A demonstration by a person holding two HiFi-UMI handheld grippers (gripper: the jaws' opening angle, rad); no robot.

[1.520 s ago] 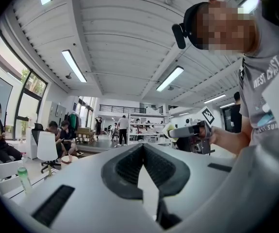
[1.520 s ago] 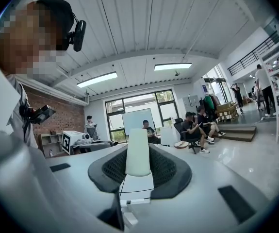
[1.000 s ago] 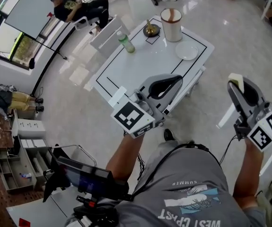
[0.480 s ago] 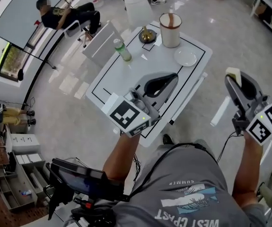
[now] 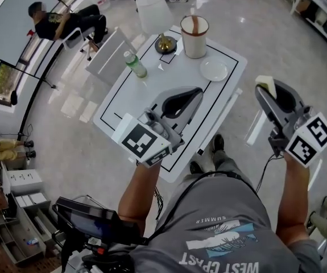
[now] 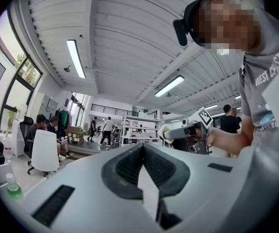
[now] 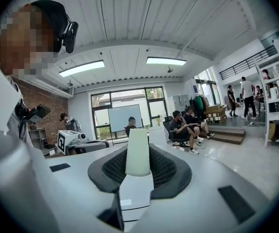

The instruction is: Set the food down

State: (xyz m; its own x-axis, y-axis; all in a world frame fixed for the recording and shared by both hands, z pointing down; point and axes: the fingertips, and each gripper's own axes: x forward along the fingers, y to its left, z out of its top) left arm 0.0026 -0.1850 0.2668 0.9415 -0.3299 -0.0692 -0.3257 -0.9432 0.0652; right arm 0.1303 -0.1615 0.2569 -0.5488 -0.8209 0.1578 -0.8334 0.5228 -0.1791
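Observation:
A pale, cream-coloured slab of food (image 7: 139, 152) stands upright between the dark pads of my right gripper (image 5: 264, 85), which is shut on it. In the head view the food (image 5: 266, 84) shows at the gripper's tip, over the floor just off the right side of the white table (image 5: 130, 95). My left gripper (image 5: 194, 91) hovers over the near part of the table, its jaws shut with nothing between them. The left gripper view shows the right gripper (image 6: 185, 130) out to the side. A small white plate (image 5: 214, 70) lies at the table's far right.
At the table's far end stand a white pail with a brown rim (image 5: 195, 29), a brass-coloured dish (image 5: 165, 44) and a green bottle (image 5: 135, 64). A white chair (image 5: 152, 10) stands beyond it, and a person (image 5: 61, 19) sits at the far left. My feet (image 5: 208, 152) are by the table's near edge.
The table has come closer in the head view. Both grippers have moved forward with it; the left now hangs over the tabletop. The right still holds the food.

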